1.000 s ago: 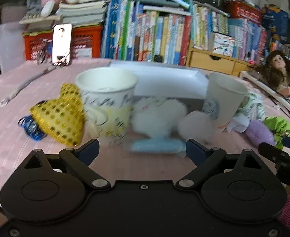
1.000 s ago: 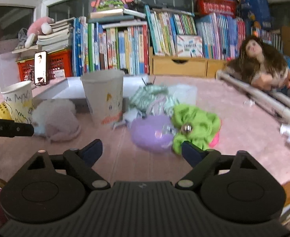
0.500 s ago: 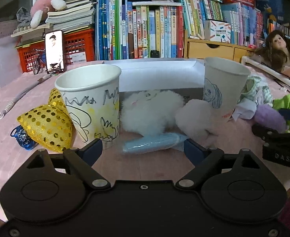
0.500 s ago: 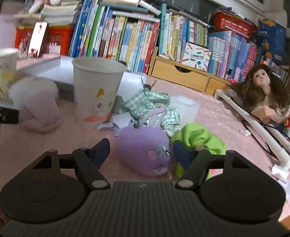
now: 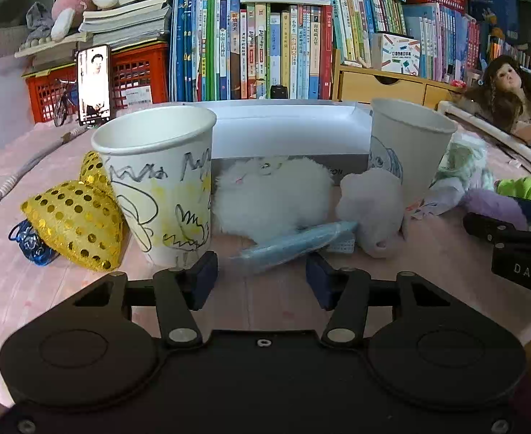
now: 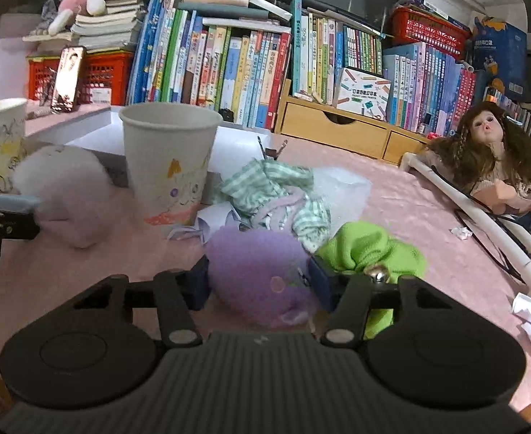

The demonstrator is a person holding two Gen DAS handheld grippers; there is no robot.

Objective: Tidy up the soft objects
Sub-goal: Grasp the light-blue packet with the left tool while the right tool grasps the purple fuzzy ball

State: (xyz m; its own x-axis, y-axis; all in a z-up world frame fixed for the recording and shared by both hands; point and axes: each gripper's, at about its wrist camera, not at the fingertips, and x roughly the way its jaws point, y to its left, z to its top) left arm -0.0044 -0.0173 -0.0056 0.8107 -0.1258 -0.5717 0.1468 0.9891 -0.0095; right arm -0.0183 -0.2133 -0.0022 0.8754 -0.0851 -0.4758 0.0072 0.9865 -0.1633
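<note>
In the left wrist view my left gripper (image 5: 260,280) is open and empty, just short of a light blue wrapped packet (image 5: 294,242). Behind it lie a white fluffy toy (image 5: 272,195) and a pale pink pom-pom (image 5: 372,209), between a scribbled paper cup (image 5: 160,184) and a second paper cup (image 5: 406,148). A gold sequin heart (image 5: 73,224) lies left. In the right wrist view my right gripper (image 6: 256,282) has its fingers on both sides of a purple fluffy ball (image 6: 258,271), touching it. A green cloth (image 6: 370,253) lies right of it.
A white shallow box (image 5: 287,126) stands behind the cups. A green checked cloth (image 6: 276,195) and clear plastic bag (image 6: 341,191) lie behind the purple ball. A doll (image 6: 496,159) and white tube (image 6: 482,217) are at right. Books and red baskets line the back.
Both grippers have moved forward and narrowed. The right gripper has come around the purple ball; the left has neared the blue packet.
</note>
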